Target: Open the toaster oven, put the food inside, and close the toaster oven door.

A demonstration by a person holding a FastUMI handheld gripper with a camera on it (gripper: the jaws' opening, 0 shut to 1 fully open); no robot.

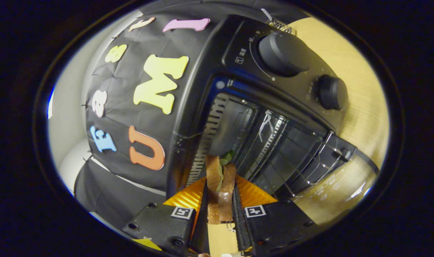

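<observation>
Gripping sandwich (220,185), claw (220,200) before open toaster oven (274,107), dial markings unreadable

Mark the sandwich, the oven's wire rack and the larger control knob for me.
sandwich (221,185): gripper view, on the bread slice clamped between the jaws.
wire rack (292,157): gripper view, on the bars inside the open oven.
larger knob (283,53): gripper view, on its round face.

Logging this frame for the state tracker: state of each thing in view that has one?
Toaster oven: standing on the wooden table, cavity exposed.
Oven door: open, swung fully down.
Wire rack: in place inside the oven, bare.
Sandwich: held, at the oven mouth, not yet on the rack.
Claw: shut on the sandwich, both fingers pressing its sides.
</observation>
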